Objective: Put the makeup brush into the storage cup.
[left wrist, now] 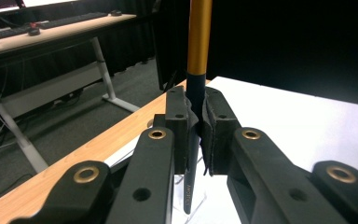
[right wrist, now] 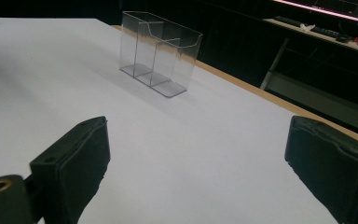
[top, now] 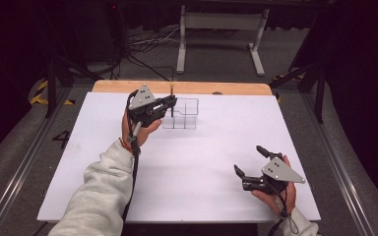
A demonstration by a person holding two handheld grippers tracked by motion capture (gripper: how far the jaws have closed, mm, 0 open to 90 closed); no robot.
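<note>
The left claw (left wrist: 196,135) is clamped on a slim upright pen with a black lower barrel and a gold-orange upper part (left wrist: 198,42); its two padded jaws press the black section from both sides, so the gold part rises above the jaws and the dark tip hangs below them. In the high view this claw (top: 170,102) is raised over the far middle of the white tabletop (top: 187,162), with the pen (top: 171,101) standing vertical at the left end of a clear plastic organiser box with several compartments (top: 182,114); whether the tip is inside a compartment cannot be told. The right claw (top: 248,160) rests low near the tabletop's near right corner, well apart from the box, its jaws spread wide with nothing between them. Beyond its jaws, the right gripper view shows the clear box (right wrist: 161,53).
</note>
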